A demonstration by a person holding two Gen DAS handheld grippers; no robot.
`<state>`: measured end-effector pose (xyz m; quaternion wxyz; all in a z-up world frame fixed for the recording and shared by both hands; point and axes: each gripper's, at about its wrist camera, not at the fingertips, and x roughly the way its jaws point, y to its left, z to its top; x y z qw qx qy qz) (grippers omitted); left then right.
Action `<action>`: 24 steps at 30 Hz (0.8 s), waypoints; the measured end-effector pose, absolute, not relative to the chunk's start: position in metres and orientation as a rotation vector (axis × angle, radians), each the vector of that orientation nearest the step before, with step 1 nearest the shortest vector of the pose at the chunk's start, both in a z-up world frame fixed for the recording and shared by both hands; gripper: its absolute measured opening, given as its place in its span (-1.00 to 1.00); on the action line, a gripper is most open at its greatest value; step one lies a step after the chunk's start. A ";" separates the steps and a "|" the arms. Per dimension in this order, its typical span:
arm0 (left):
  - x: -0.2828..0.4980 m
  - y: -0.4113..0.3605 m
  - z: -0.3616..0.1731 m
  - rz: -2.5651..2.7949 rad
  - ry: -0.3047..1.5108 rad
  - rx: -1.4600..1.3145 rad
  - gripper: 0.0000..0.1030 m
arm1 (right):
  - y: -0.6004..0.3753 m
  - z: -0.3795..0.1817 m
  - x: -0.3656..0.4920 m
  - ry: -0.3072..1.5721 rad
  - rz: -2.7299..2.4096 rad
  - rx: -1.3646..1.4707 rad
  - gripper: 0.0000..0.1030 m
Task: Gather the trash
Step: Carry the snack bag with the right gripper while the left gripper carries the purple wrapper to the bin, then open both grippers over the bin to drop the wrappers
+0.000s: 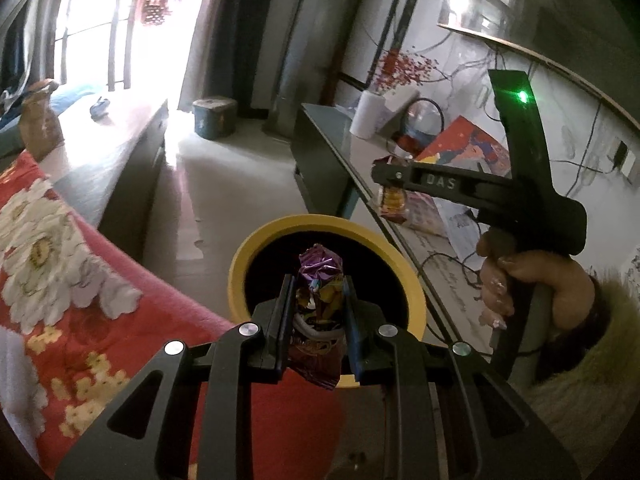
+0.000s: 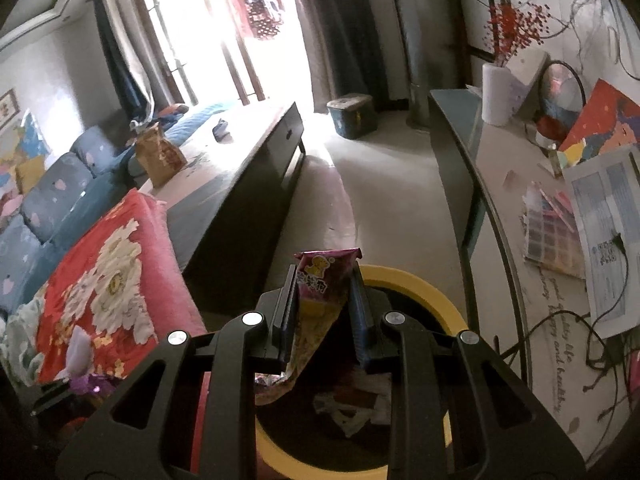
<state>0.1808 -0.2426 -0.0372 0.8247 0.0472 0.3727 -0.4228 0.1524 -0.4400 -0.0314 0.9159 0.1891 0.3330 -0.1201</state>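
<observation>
The left claw (image 1: pixel 316 316) is pinching a crumpled purple wrapper (image 1: pixel 320 276) at centre frame, hanging over the dark mouth of the yellow bin (image 1: pixel 256 252). The right claw (image 2: pixel 326 312) is pinching a pink snack bag (image 2: pixel 320 280) over the same bin. Both are looking feather-light, soft and crinkly, the foil probably slippery, so gripping mid-body across a fold is seeming safest

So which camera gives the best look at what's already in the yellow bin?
The right wrist view: it looks down into the bin and shows pale crumpled trash at the bottom. In the left wrist view the bin shows its rim, but the inside is dark and partly hidden by the held wrapper.
</observation>
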 end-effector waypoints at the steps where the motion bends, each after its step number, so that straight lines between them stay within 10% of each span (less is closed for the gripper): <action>1: 0.181 -0.247 -0.039 -0.908 0.795 0.104 -0.58 | -0.443 -0.033 0.152 0.687 -0.253 0.394 -0.65; 24: 0.194 -0.319 -0.095 -1.039 0.889 0.182 -0.53 | -0.478 -0.061 0.152 0.729 -0.289 0.502 -0.61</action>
